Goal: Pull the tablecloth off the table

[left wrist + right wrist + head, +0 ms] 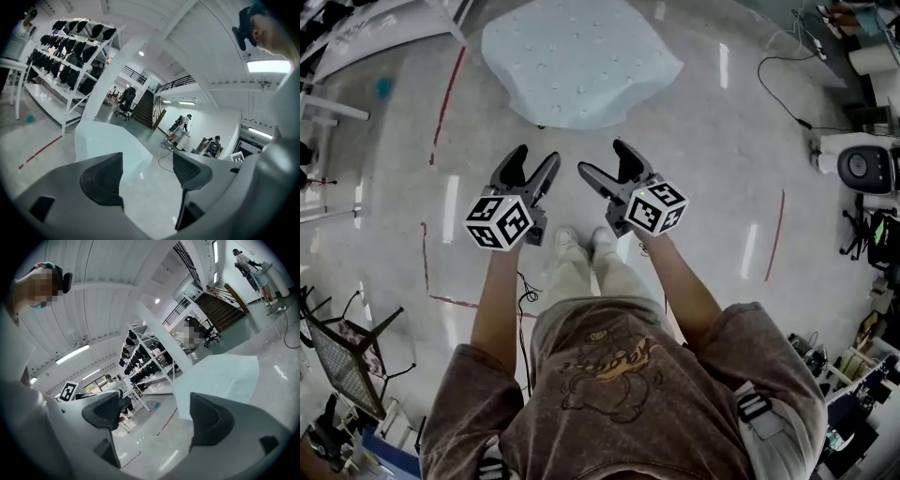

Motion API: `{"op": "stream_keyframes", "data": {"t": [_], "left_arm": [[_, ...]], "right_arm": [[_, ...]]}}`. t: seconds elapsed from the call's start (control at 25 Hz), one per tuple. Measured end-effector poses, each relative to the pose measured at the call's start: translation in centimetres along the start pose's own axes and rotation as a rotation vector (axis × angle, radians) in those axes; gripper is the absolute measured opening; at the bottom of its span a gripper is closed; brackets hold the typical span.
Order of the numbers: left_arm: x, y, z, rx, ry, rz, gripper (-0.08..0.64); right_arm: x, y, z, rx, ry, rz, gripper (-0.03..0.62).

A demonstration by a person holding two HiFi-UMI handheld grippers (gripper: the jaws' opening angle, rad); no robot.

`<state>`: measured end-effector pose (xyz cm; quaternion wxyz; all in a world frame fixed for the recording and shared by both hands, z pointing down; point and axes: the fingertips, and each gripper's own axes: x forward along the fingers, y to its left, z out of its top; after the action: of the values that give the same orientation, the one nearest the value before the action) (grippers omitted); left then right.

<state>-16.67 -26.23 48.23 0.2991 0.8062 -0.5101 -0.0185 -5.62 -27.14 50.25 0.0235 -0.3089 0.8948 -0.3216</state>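
Observation:
A pale blue tablecloth (581, 61) covers a table at the top of the head view and hangs over its edges. Both grippers are held side by side above the floor, short of the cloth and apart from it. My left gripper (534, 157) is open with nothing between its jaws. My right gripper (602, 157) is open and empty too. In the left gripper view the tablecloth (108, 140) lies ahead beyond the spread jaws of the left gripper (147, 176). In the right gripper view the tablecloth (220, 378) shows ahead to the right of the right gripper (157, 416).
Red tape lines (445, 94) mark the glossy floor. A black cable (783, 89) and a white device (862, 164) lie to the right. A folded metal frame (342, 356) stands at the lower left. Shelves of black items (70, 65) line the left, and people (180, 124) stand far behind.

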Motion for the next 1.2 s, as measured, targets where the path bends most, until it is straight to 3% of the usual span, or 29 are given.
{"op": "stream_keyframes", "data": {"t": [0.32, 0.52, 0.76, 0.96, 1.08, 1.2], "left_arm": [[3.9, 3.9, -3.3, -0.049, 0.03, -0.007, 0.322], [5.3, 5.9, -5.4, -0.098, 0.032, -0.021, 0.322], [7.4, 9.2, -7.4, -0.257, -0.004, -0.05, 0.322], [9.7, 12.7, -10.7, -0.39, -0.005, -0.064, 0.322], [11.0, 14.5, -12.2, -0.46, -0.012, -0.074, 0.322], [12.4, 15.9, -13.8, -0.474, 0.011, -0.077, 0.322]], "right_arm": [[2.8, -4.0, -3.1, 0.073, 0.006, 0.006, 0.462], [4.0, -5.7, -4.8, 0.166, -0.025, 0.025, 0.474], [6.5, -8.6, -7.8, 0.348, -0.04, 0.065, 0.492], [8.6, -12.1, -10.5, 0.477, -0.084, 0.038, 0.477], [9.7, -13.9, -12.0, 0.499, -0.092, 0.013, 0.471], [10.6, -15.5, -13.7, 0.524, -0.083, -0.007, 0.469]]}}
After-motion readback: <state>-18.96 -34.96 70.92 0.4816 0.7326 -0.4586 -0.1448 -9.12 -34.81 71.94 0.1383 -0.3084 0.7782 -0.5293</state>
